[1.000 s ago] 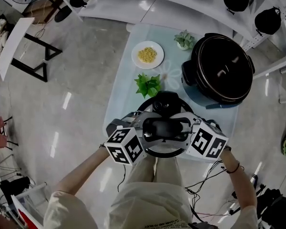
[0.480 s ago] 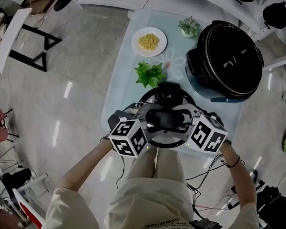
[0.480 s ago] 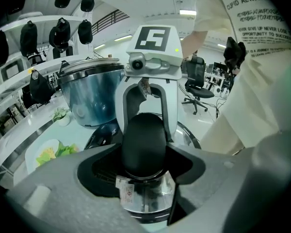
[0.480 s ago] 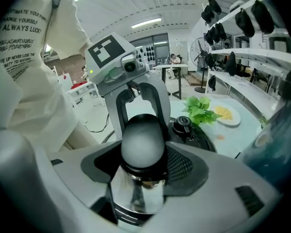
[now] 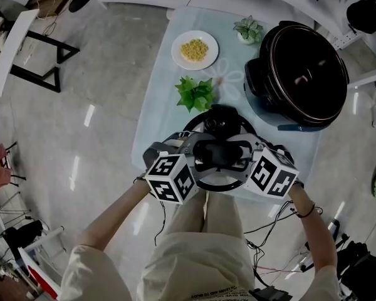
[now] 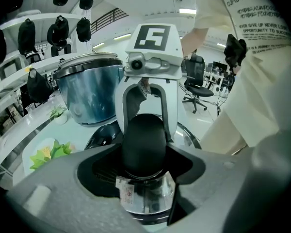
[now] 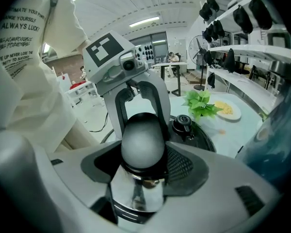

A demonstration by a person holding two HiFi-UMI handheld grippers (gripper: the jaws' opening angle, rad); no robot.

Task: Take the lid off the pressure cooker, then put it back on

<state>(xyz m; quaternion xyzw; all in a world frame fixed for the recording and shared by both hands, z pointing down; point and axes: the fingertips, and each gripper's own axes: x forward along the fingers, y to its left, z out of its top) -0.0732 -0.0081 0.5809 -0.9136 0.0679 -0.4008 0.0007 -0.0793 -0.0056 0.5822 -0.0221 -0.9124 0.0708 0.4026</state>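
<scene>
The pressure cooker's round black lid (image 5: 222, 127) sits at the near edge of a pale blue table (image 5: 160, 111), directly in front of the person. It is off the pot and gripped from both sides. Whether its rim touches the tabletop cannot be told.

A black bar handle (image 5: 217, 153) runs across the middle of the lid. The left gripper (image 6: 145, 154) has its jaws pressed against one end of this handle. The right gripper (image 7: 143, 154) pinches the other end, so the two tools face each other across the lid. Each gripper's white cube with square markers hangs over the lid's near rim, one on either side. A small black valve knob (image 7: 183, 122) stands on the lid just beyond the handle.

Just beyond the lid lies a bunch of green leaves (image 5: 196, 94). Farther beyond the lid and to its left is a white plate (image 5: 177, 56) holding a small heap of yellow food (image 5: 195, 50). Beyond the lid and to its right stands the open pressure cooker (image 6: 89, 98) — shiny metal walls, dark inside, well apart from the lid. A little potted succulent (image 5: 249, 30) stands farthest from the lid, close to the cooker's far left side.
</scene>
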